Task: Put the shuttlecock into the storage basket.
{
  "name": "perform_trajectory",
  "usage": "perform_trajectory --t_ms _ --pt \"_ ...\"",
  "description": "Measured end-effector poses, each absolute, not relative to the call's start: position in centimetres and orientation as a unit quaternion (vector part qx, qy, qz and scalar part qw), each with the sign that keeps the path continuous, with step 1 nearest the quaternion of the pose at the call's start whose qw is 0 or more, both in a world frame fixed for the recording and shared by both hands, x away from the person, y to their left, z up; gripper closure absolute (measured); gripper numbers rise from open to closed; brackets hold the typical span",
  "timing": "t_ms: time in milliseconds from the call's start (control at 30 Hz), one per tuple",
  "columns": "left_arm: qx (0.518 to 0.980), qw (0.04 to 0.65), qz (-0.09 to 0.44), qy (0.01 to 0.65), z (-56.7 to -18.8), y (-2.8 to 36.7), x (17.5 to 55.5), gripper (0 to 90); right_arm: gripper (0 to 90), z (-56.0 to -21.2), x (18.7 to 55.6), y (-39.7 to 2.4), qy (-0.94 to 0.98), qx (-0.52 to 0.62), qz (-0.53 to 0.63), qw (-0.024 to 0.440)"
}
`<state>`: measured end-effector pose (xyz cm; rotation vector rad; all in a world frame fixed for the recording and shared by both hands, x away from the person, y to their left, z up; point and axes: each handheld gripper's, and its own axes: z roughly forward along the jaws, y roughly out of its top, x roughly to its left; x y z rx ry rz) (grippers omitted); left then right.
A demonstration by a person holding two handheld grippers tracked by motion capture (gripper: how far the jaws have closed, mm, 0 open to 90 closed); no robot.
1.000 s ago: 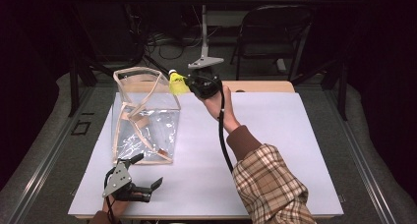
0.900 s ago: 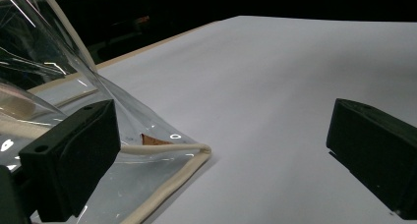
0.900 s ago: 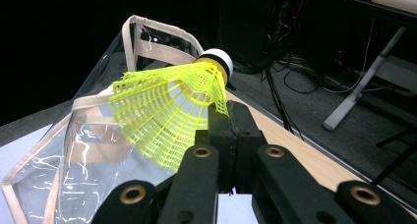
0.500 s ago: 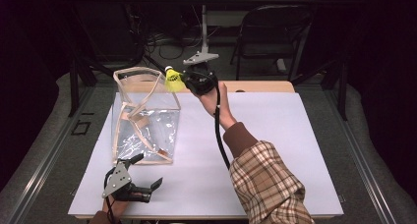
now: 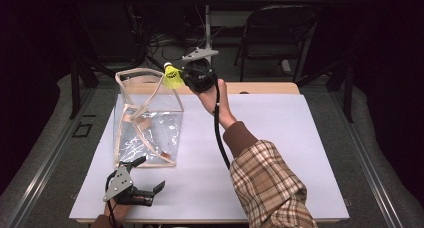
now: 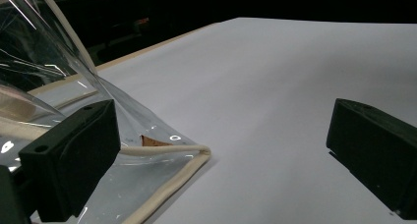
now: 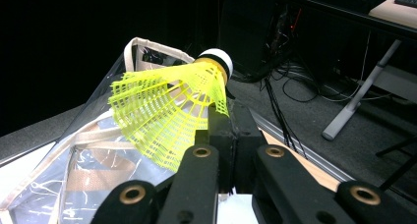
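At centre frame in the high view, the white table (image 5: 280, 138) carries a clear bag (image 5: 145, 123) with cream trim, standing open at upper left of the board. My right gripper (image 5: 186, 78) hangs just past the bag's far right rim, clenched on the skirt of a yellow shuttlecock (image 5: 172, 78), cork end up and away from me. In the right gripper view the shuttlecock (image 7: 172, 111) sits above the bag's mouth (image 7: 98, 135), off to its right edge rather than over the middle. My left gripper (image 5: 137, 190) rests at lower left of the high view, near the bag's front corner, jaws released and wide apart with nothing between them; in the left gripper view the bag's trimmed corner (image 6: 196, 153) lies just beside one jaw.

The risk, as I judge it: let go from here and the light shuttlecock may clip the rim and fall outside. The bag is soft and unsteadied, so a nudge from my right gripper could fold it or tip it over.
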<state>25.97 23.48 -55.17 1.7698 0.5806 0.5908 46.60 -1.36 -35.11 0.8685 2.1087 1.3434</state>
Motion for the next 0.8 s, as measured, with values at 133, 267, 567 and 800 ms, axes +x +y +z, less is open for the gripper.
perform_trajectory --t_ms 133,267,567,800 --pt "0.751 0.559 0.25 0.247 -55.2 23.5 26.0 0.0 90.0 -35.0 46.8 -1.1 0.771 0.318 0.494 0.245" --pt "0.751 0.559 0.251 0.247 -55.2 23.5 26.0 0.0 90.0 -34.8 47.0 -0.9 0.772 0.318 0.495 0.239" --pt "0.75 0.56 0.251 0.247 -55.2 23.5 26.0 0.0 90.0 -34.4 47.0 -0.4 0.776 0.311 0.494 0.238" --pt "0.751 0.558 0.251 0.246 -55.2 23.5 26.0 0.0 90.0 -34.4 47.1 0.0 0.775 0.31 0.495 0.24"
